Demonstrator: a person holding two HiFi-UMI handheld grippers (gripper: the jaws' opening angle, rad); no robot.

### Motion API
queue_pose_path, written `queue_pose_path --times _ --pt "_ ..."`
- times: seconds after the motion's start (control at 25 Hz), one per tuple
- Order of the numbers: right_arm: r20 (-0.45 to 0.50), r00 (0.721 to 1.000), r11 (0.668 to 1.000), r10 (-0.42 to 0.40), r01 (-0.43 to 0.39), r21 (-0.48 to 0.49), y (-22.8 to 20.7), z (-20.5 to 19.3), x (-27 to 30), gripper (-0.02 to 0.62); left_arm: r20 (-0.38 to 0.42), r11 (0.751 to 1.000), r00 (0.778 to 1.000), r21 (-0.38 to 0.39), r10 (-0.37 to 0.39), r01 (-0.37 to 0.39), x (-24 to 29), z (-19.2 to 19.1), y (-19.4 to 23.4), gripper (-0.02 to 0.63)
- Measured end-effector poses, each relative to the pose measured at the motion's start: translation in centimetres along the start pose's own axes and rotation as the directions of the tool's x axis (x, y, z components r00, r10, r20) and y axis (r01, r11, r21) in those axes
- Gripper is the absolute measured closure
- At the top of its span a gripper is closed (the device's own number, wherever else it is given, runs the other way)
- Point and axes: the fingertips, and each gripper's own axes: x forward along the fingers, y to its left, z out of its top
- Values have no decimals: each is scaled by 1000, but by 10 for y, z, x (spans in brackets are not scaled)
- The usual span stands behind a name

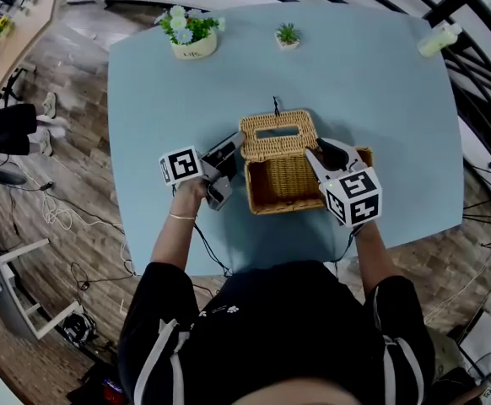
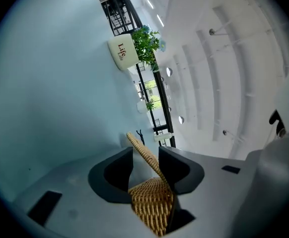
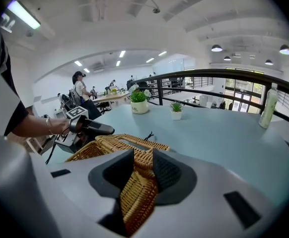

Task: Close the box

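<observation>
A wicker box stands open on the blue table. Its slotted lid tilts up and back from the far side. My left gripper is at the lid's left edge. In the left gripper view the thin lid edge runs between the jaws of the left gripper, with a gap on the left side, so the jaws stand open around it. My right gripper is at the box's right wall. In the right gripper view that gripper is shut on the wicker wall.
A white pot of flowers and a small green plant stand at the table's far side, and a pale bottle sits at the far right corner. A black railing curves past the table's right edge. A thin black loop lies behind the lid.
</observation>
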Motion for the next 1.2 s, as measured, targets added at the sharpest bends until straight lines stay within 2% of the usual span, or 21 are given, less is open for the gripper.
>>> queue_pose_path --times 0.16,0.32,0.4,0.76,0.88,1.0,1.2 --pt "0 1000 1000 -4 4 5 0 0 0 479 19 1000 1000 -27 -3 4 5 4 4 466" --pt "-1 1000 1000 -6 6 9 2 0 -1 479 28 999 999 -37 24 -23 6 5 12 468" --pt "0 1000 1000 -8 8 9 2 0 -1 479 34 999 999 -43 11 -9 7 5 9 468" --pt "21 1000 999 -13 12 52 -1 -1 -7 476 60 999 998 32 0 -2 7 11 -5 491" --pt "48 999 998 -20 17 60 -6 4 -12 474 76 999 997 45 -29 25 8 14 -11 500" --pt "80 996 998 -37 33 44 -15 15 -15 474 90 996 996 86 -25 18 7 20 -16 508" --pt "182 982 982 -49 13 190 -38 37 -19 477 120 991 991 126 -60 45 7 24 -31 528"
